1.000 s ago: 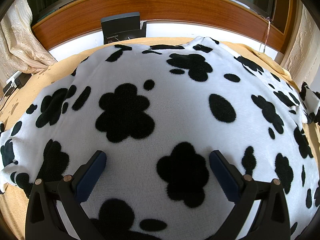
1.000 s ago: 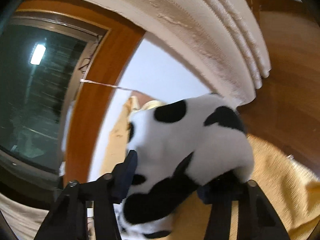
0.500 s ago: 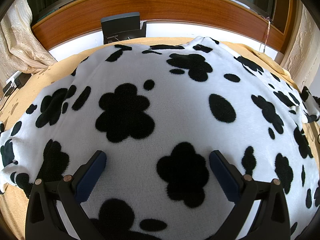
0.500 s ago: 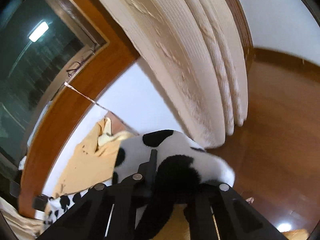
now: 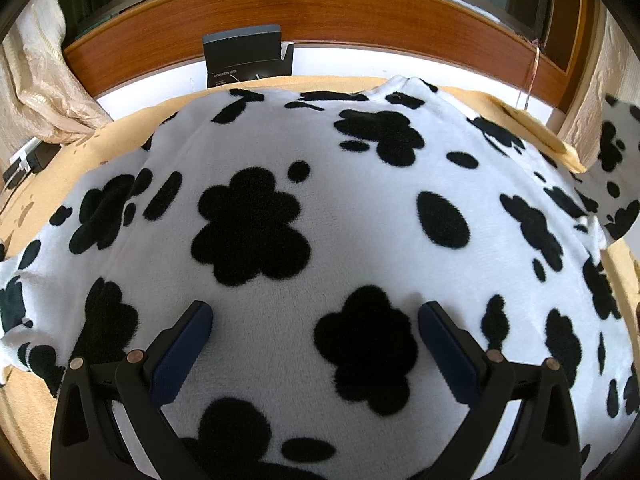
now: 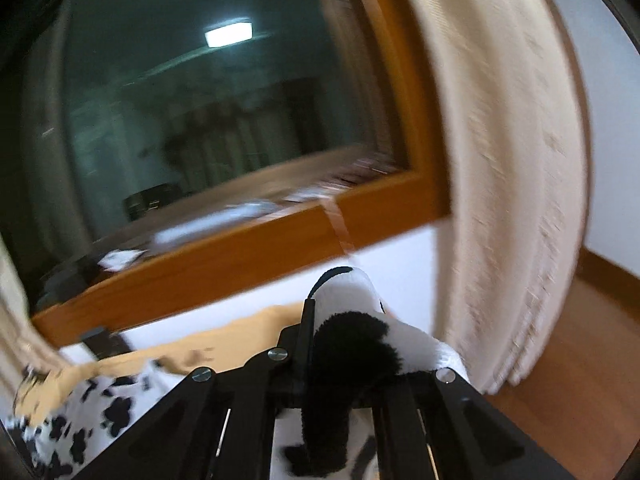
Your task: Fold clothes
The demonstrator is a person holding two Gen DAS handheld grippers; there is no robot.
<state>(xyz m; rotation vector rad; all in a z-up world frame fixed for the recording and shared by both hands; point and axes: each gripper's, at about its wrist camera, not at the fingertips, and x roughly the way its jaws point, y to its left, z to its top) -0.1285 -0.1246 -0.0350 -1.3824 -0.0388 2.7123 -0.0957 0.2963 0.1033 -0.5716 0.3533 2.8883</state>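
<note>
A white fleece garment (image 5: pixel 340 208) with black flower-shaped spots lies spread over a tan sheet (image 5: pixel 120 136). My left gripper (image 5: pixel 316 320) hovers open just above its near part, blue pads apart, nothing between them. In the right wrist view my right gripper (image 6: pixel 320 332) is shut on a fold of the same spotted fleece (image 6: pixel 352 312), lifted off the surface. That raised corner (image 5: pixel 616 168) hangs in the air at the right edge of the left wrist view. The rest of the garment (image 6: pixel 80 420) lies lower left in the right wrist view.
A wooden window sill (image 5: pixel 320 12) runs along the far side, with a dark box (image 5: pixel 244 56) leaning below it. Cream curtains (image 6: pixel 512 140) hang at the right and at the left (image 5: pixel 36 80). A charger with cable (image 5: pixel 24 160) lies at the left edge. Wooden floor (image 6: pixel 580 360) shows on the right.
My right gripper closed on the fleece edge, then rose and rolled, pulling the corner up. The right corner now hangs lifted in the left wrist view. The left gripper stayed still.
</note>
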